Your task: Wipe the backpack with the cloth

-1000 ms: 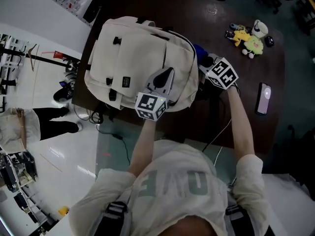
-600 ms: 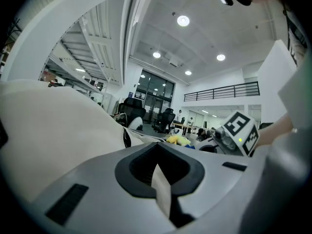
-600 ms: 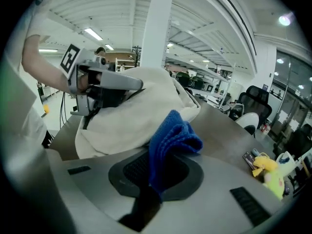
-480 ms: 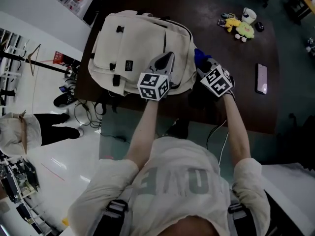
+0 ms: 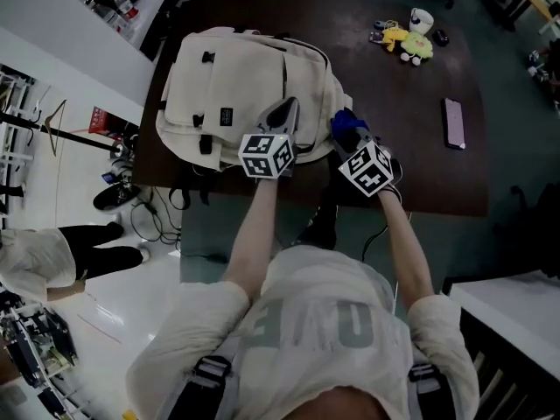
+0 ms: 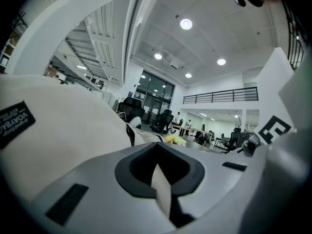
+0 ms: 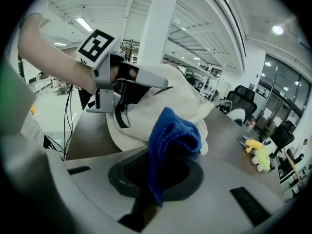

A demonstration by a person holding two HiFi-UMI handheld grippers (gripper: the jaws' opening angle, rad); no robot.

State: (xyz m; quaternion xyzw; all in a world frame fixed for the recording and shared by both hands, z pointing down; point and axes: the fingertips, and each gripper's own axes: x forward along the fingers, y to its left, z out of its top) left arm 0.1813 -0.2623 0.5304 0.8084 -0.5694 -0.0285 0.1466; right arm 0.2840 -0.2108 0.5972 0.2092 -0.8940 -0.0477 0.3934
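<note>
The cream backpack (image 5: pixel 232 81) lies flat on the dark table (image 5: pixel 394 86). My left gripper (image 5: pixel 286 114) rests on its near right part, shut with a fold of the backpack's cream fabric (image 6: pixel 162 191) pinched between the jaws. In the right gripper view that gripper (image 7: pixel 146 79) shows on top of the backpack (image 7: pixel 170 99). My right gripper (image 5: pixel 348 136) is shut on a bunched blue cloth (image 5: pixel 345 123), just beside the backpack's right edge. The blue cloth (image 7: pixel 171 135) sticks up from the jaws. Whether it touches the backpack I cannot tell.
A phone (image 5: pixel 453 122) lies at the table's right. Plush toys and a white cup (image 5: pixel 408 38) sit at the far right. Cables (image 5: pixel 157 204) hang off the table's near left corner. A person's legs (image 5: pixel 92 256) show on the white floor at left.
My right gripper has carried the blue cloth leftwards, closer to the backpack's right side. The left gripper has kept its pinch on the backpack almost in place.
</note>
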